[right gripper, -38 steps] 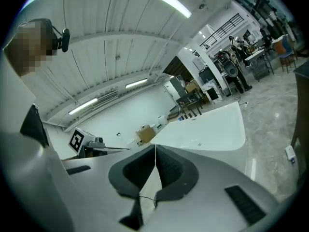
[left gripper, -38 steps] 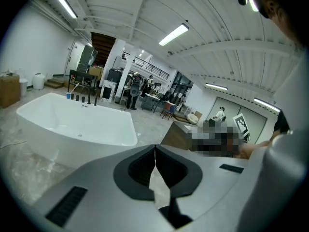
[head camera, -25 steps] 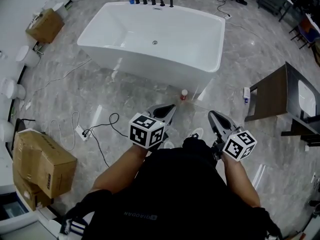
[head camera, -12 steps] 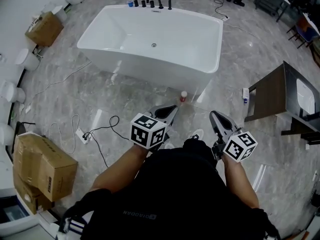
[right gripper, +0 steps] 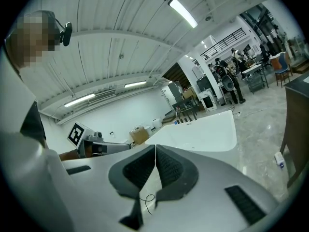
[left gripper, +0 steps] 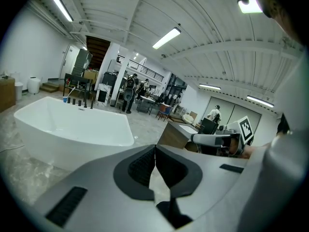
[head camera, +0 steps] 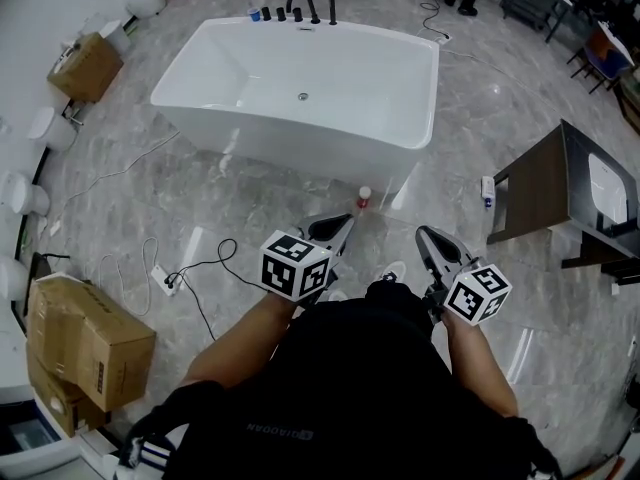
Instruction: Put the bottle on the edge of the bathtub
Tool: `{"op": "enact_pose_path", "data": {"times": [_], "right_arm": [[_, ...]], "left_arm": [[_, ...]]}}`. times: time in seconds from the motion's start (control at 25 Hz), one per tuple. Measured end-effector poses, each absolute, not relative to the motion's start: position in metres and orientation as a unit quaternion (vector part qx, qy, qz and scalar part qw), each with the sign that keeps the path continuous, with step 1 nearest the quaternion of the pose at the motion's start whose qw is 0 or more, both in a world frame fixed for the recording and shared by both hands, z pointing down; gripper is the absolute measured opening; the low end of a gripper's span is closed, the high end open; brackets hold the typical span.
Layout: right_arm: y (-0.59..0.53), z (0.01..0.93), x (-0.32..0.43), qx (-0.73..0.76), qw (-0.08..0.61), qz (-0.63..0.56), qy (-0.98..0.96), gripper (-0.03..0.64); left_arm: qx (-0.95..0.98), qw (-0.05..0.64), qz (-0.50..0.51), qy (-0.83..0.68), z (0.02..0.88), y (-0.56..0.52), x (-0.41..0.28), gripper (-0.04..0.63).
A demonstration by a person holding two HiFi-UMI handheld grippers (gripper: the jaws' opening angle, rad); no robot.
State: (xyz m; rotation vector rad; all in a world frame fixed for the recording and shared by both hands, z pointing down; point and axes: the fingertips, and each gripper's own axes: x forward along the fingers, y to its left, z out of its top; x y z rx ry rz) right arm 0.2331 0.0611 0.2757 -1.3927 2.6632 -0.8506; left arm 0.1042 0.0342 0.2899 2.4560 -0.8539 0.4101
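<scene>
White bathtub [head camera: 290,143] stands ahead of both tools. The red-capped bottle [head camera: 364,198] stands on the floor [head camera: 180,203] against the tub's base, just beyond the left tool [head camera: 345,218]. Left tool and right tool [head camera: 422,233]: jaws closed together, nothing between them.

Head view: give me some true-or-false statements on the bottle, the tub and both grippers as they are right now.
1. The bottle stands on the floor beside the bathtub. True.
2. The left gripper holds the bottle. False: its jaws are shut on nothing.
3. The right gripper is open. False: its jaws are shut, and it holds nothing.
4. The faucet is at the bathtub's far end. True.
</scene>
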Motion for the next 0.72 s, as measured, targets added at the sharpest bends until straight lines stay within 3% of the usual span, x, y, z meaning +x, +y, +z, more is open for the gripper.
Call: {"op": "enact_pose_path", "data": {"times": [0.72], "right_arm": [[0.0634, 0.2777, 0.2341, -0.443, -0.003, -0.276, 0.853, 0.037]], "left_arm": [[0.901, 0.248, 0.151, -0.322, 0.2891, 0.0344, 0.1002, 0.017]]}}
